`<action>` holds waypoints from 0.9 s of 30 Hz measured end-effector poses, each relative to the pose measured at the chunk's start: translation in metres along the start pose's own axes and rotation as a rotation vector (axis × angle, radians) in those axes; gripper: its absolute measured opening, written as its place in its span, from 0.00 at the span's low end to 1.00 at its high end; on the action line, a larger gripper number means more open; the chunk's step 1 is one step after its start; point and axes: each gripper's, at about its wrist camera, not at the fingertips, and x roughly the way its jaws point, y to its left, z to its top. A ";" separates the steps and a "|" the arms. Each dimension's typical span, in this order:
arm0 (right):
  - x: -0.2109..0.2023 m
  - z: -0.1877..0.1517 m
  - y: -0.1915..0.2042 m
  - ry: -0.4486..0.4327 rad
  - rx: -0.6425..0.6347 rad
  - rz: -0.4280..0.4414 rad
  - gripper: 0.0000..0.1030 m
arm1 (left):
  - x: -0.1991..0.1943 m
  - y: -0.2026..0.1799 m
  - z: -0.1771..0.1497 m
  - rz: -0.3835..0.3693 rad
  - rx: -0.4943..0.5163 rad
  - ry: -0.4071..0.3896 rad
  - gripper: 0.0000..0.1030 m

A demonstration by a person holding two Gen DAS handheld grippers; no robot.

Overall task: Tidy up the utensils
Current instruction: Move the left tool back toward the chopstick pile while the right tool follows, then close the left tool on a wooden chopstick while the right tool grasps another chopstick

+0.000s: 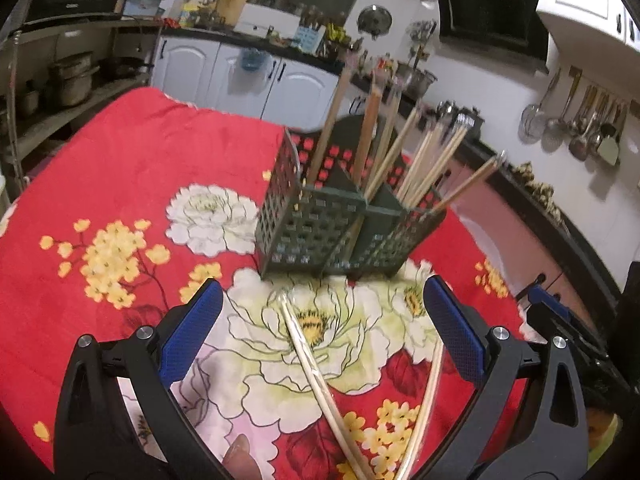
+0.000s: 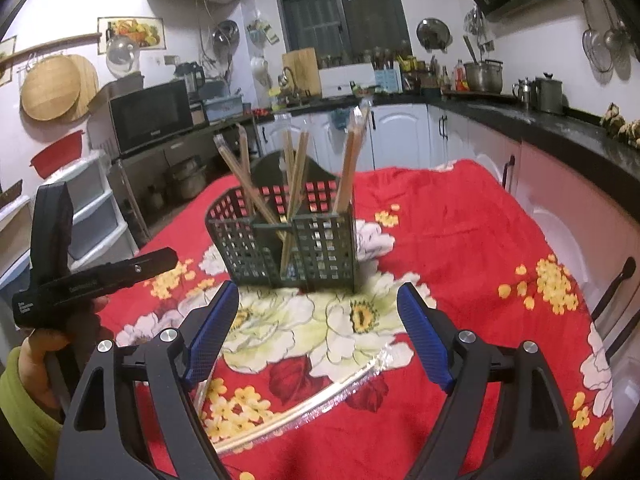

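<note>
A dark green perforated utensil holder (image 1: 320,228) (image 2: 288,248) stands on the red floral tablecloth (image 1: 132,168), with several wooden chopsticks (image 1: 372,136) (image 2: 296,176) upright in its compartments. Two plastic-wrapped pairs of chopsticks (image 1: 308,360) (image 2: 320,396) lie flat on the cloth in front of it. My left gripper (image 1: 323,284) is open just above them, with one pair lying between its blue pads (image 1: 200,320) and nothing pressed. My right gripper (image 2: 318,288) is also open, over the cloth short of the holder, with the wrapped pair below it.
A hand (image 2: 48,340) in a yellow-green sleeve holds the left gripper's body (image 2: 80,280) at the left of the right wrist view. Kitchen counters (image 2: 520,116) with pots run behind and to the right of the table. Shelves and a microwave (image 2: 152,116) stand to the left.
</note>
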 end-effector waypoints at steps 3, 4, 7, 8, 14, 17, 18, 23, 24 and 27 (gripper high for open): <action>0.008 -0.006 -0.002 0.036 0.001 -0.006 0.77 | 0.011 -0.002 -0.006 0.011 0.009 0.034 0.90; 0.012 -0.009 -0.003 0.053 0.003 -0.009 0.77 | 0.015 -0.002 -0.008 0.013 0.012 0.046 0.90; 0.020 -0.015 -0.006 0.084 0.009 -0.012 0.77 | 0.027 -0.004 -0.012 0.031 0.023 0.077 0.90; 0.023 -0.018 -0.007 0.101 0.011 -0.018 0.77 | 0.030 -0.004 -0.014 0.030 0.025 0.087 0.90; 0.042 -0.030 -0.014 0.190 0.036 -0.055 0.77 | 0.053 -0.003 -0.020 0.076 0.058 0.157 0.90; 0.050 -0.034 -0.018 0.231 0.056 -0.073 0.76 | 0.062 0.000 -0.020 0.090 0.065 0.185 0.90; 0.053 -0.036 -0.021 0.248 0.071 -0.078 0.74 | 0.066 0.002 -0.019 0.095 0.068 0.193 0.90; 0.067 -0.043 -0.035 0.325 0.156 -0.069 0.56 | 0.080 0.018 -0.013 0.105 0.017 0.211 0.83; 0.071 -0.045 -0.038 0.342 0.179 -0.062 0.53 | 0.082 0.021 -0.012 0.104 0.009 0.220 0.75; 0.080 -0.047 -0.046 0.373 0.240 -0.042 0.48 | 0.088 0.026 -0.009 0.093 -0.018 0.239 0.65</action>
